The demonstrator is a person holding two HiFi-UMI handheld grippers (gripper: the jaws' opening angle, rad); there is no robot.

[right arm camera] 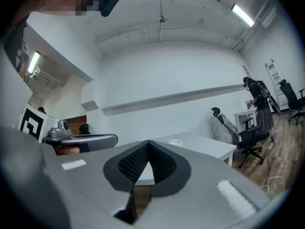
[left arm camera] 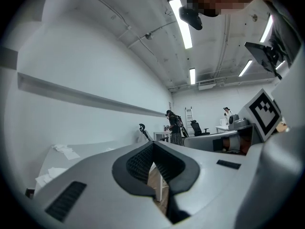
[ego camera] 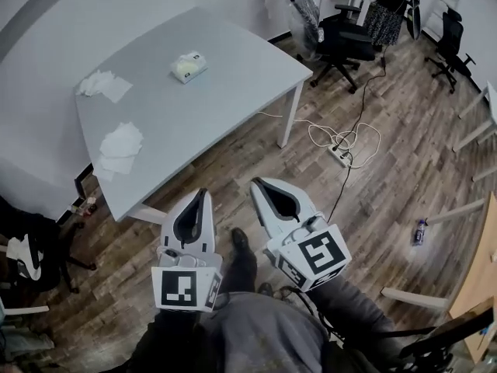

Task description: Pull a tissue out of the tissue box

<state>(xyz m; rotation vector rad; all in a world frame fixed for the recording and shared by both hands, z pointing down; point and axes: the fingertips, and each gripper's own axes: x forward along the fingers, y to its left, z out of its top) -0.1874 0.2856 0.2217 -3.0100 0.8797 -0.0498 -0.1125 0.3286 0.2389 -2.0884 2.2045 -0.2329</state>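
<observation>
Steep overhead; two level, facing table (ego camera: 233, 76)

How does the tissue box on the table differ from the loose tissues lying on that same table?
The tissue box is one compact block with pale yellowish sides; the loose tissues are thin white sheets in two scattered piles. The tissue box stands toward the middle of the table; the loose tissues lie near its edge at the head view's left. Both rest on the table, untouched.

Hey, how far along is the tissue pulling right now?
Looks done: loose tissues already lie on the table. In hand: nothing; the left tool and right tool are shut, empty, short of the table. Left: reach the tissue box and pull a tissue.
</observation>
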